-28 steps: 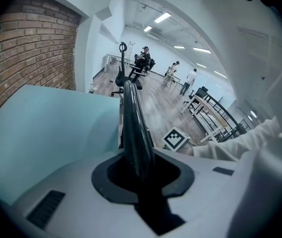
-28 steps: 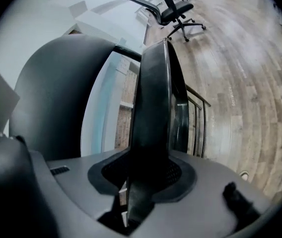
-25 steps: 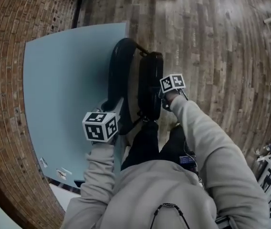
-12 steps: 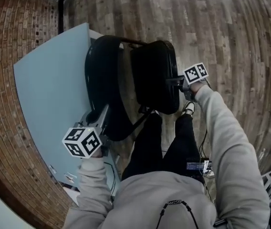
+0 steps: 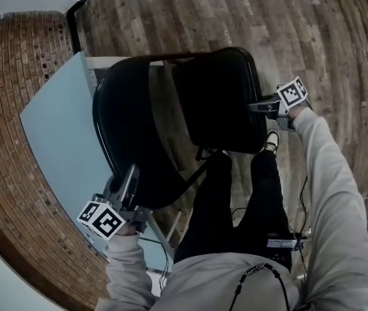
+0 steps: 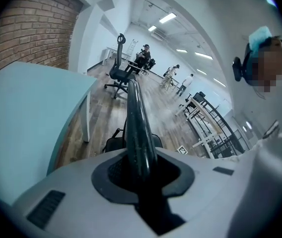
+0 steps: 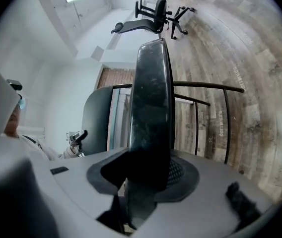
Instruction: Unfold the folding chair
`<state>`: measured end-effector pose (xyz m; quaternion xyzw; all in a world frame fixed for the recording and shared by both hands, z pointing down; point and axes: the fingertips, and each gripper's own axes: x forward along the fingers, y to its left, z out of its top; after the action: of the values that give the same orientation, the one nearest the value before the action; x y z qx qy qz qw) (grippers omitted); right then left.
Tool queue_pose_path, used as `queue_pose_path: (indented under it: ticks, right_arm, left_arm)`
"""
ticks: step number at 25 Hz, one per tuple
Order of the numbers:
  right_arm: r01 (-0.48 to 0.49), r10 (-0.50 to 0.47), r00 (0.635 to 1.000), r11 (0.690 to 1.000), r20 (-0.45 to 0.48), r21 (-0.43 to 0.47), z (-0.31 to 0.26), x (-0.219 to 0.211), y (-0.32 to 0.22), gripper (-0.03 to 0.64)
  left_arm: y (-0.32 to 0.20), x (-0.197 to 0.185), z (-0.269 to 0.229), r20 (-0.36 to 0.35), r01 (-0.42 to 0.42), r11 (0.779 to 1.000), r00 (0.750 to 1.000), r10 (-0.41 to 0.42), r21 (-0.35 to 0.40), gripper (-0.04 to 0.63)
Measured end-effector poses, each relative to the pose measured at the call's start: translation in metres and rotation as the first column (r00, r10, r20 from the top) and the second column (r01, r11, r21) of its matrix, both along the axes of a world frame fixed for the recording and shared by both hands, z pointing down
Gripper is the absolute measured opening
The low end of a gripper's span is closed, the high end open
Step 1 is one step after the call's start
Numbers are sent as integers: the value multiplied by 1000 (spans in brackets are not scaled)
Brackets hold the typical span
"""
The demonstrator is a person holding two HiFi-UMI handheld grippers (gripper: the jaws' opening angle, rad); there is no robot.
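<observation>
Head view: we were mid-unfold. The folding chair (image 5: 171, 109) stood at twelve o'clock beside the table (image 5: 54, 128). The left gripper (image 5: 129, 177) clamped its backrest (image 5: 126, 131) at seven and the right gripper (image 5: 262, 107) clamped the seat (image 5: 219, 99) at two. Next, we judged, the seat needed pressing flat.

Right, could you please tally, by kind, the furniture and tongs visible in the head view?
folding chair: 1
light-blue table: 1
tongs: 2, the left tongs and the right tongs, each closed on the folding chair
Total: 4
</observation>
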<state>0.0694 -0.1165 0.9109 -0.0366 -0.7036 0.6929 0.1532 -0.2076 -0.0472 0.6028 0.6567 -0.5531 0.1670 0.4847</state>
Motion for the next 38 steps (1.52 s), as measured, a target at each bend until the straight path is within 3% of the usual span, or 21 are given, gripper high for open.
queue_pose_path:
  ticks: [4,14,17,22,28,31,33,34,36,38]
  right_arm:
    - [-24,23,989,1000,147,6,31,25,-3,144]
    - [-57,55,956,998,289,-2,119,91,-1,160]
    - [-68,67,940,998,333,-9,141,106,-5,163]
    - [-84,89,910,996,405,-31,165,130,-3,167]
    - [-155,153,873,987,463,-36,171,129,-9,167]
    - [-193,189,890,981,415,-33,174,129,-10,173]
    - [-243,230,920,970,316,2,180,137,-14,228]
    - [-278,264,932,960,248,24,183,148,-17,257]
    - [-358,350,932,930,97,87,190,178,-23,270]
    - [-429,439,898,882,-9,197,180,210,-31,273]
  left_arm:
    - [4,-13,29,24,21,1000,999,-20,-24,81]
    - [7,-4,91,-35,38,992,998,-43,-119,81]
    - [4,11,99,-49,-1,994,999,-5,-110,81]
    - [5,13,121,-113,49,994,992,-59,-93,81]
    - [4,8,127,-141,51,996,988,-61,-74,81]
    - [2,7,127,-119,48,997,991,-56,-62,83]
    - [2,9,128,-48,22,999,999,-24,-41,107]
    - [3,12,127,-4,-7,999,1000,7,-33,217]
    - [3,13,118,81,-71,997,994,72,-17,346]
    - [0,3,100,161,-91,996,983,87,21,380]
